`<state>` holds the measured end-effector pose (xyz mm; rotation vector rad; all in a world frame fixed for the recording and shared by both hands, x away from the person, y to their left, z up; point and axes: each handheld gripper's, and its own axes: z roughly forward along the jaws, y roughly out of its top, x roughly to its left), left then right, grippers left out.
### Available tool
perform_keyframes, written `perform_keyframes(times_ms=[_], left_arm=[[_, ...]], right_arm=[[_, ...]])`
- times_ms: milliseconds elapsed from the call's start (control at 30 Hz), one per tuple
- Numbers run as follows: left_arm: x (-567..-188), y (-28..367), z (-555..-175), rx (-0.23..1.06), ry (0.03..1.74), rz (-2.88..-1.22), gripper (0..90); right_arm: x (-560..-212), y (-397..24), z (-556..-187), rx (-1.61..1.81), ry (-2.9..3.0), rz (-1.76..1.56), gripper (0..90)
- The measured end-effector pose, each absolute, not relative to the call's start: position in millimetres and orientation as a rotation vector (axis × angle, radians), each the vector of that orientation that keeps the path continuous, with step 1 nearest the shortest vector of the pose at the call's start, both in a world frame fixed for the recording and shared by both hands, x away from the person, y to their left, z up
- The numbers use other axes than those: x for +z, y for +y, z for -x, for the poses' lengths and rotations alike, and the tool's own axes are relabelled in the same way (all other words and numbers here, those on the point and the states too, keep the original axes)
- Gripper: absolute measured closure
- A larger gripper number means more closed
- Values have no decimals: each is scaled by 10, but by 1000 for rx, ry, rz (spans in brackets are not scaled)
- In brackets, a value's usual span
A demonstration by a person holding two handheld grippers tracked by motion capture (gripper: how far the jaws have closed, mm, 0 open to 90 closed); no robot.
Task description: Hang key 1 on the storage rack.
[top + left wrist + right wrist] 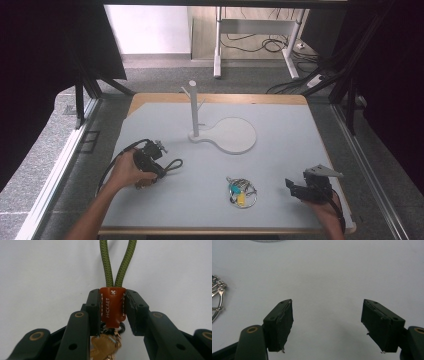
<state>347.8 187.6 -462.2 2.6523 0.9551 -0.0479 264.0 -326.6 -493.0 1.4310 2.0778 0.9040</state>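
Note:
A brown leather tab (112,305) on an olive-green cord loop (117,262) sits between the jaws of my left gripper (113,294), which is shut on it. Gold keys (105,345) hang from the tab, down between the jaws. From above, the left gripper (150,159) lies low at the table's left, with the cord loop (174,165) reaching out to its right. At the table's front right my right gripper (295,187) is open, and nothing is between its jaws (327,315). A key ring with coloured tags (241,191) lies between the two grippers.
A white stand with an upright post and side pegs (194,107) rises from a flat round base (232,135) at the table's middle back. Part of the key ring (217,297) shows left of the right gripper. The table's wooden edge (220,231) runs along the front.

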Motion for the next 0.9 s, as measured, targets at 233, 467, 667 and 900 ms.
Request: perform_keyframes(times_ms=[233, 467, 667, 900], left_arm=[[-4311, 1994, -3406, 19, 924, -2632, 666], [-4127, 1996, -3369, 36, 895, -2612, 666], [-4066, 2020, -3367, 17, 888, -2578, 666], [-3933, 2029, -3368, 49, 881, -2567, 666]], right_arm=[[-4916, -3299, -2632, 907, 2063, -1440, 259], [-4922, -3299, -2631, 905, 2067, -1436, 259], [-4911, -3314, -2626, 912, 2052, -1435, 268], [-4925, -3331, -2632, 909, 2056, -1440, 270]])
